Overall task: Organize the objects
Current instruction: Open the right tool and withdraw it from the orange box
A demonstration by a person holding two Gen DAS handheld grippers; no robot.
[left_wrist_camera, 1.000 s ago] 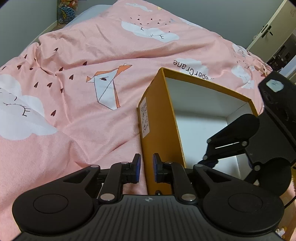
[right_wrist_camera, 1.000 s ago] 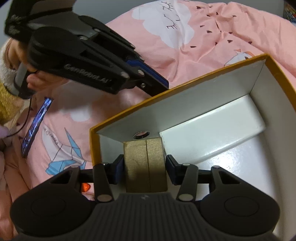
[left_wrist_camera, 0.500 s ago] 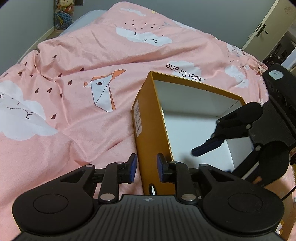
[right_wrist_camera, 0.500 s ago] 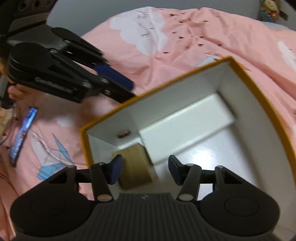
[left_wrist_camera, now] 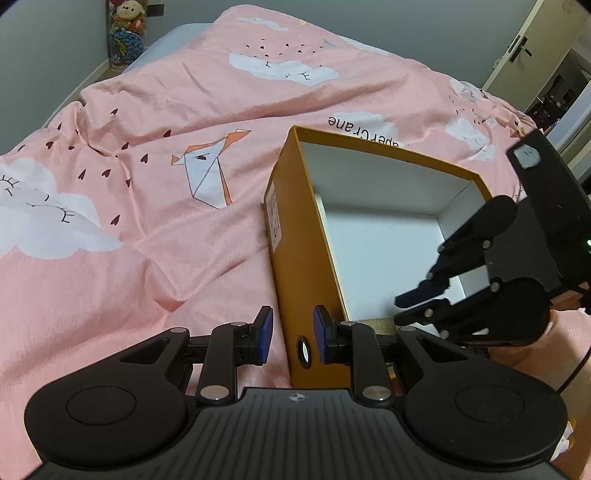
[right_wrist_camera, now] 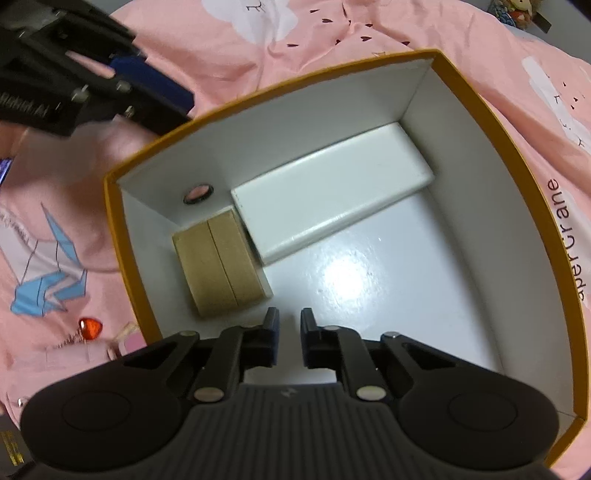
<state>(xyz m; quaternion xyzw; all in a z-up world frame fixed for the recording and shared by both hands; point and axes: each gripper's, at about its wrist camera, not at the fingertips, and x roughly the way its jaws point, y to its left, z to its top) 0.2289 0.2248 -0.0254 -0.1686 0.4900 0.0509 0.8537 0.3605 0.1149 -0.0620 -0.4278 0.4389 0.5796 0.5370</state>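
Observation:
An orange box [left_wrist_camera: 295, 258] with a white inside [right_wrist_camera: 369, 277] stands open on the pink bedspread. A brown cardboard block [right_wrist_camera: 218, 269] lies in its near-left corner, next to a long white box [right_wrist_camera: 332, 210] along the wall. My right gripper [right_wrist_camera: 287, 325] hovers over the box floor beside the brown block, its jaws nearly closed and empty. It also shows in the left wrist view [left_wrist_camera: 424, 299]. My left gripper [left_wrist_camera: 290, 332] straddles the box's near corner wall, its jaws slightly apart and holding nothing. It shows in the right wrist view [right_wrist_camera: 147, 85] at the top left.
The pink bedspread [left_wrist_camera: 166, 155] with cloud and crane prints surrounds the box. A red heart trinket [right_wrist_camera: 90, 328] and small items lie left of the box. A phone edge [right_wrist_camera: 3, 170] shows at the far left. A plush toy [left_wrist_camera: 125, 22] sits by the wall.
My right gripper let go of the brown block, which now lies in the box corner, then lifted back and closed its jaws. My left gripper's jaws opened a little around the box corner.

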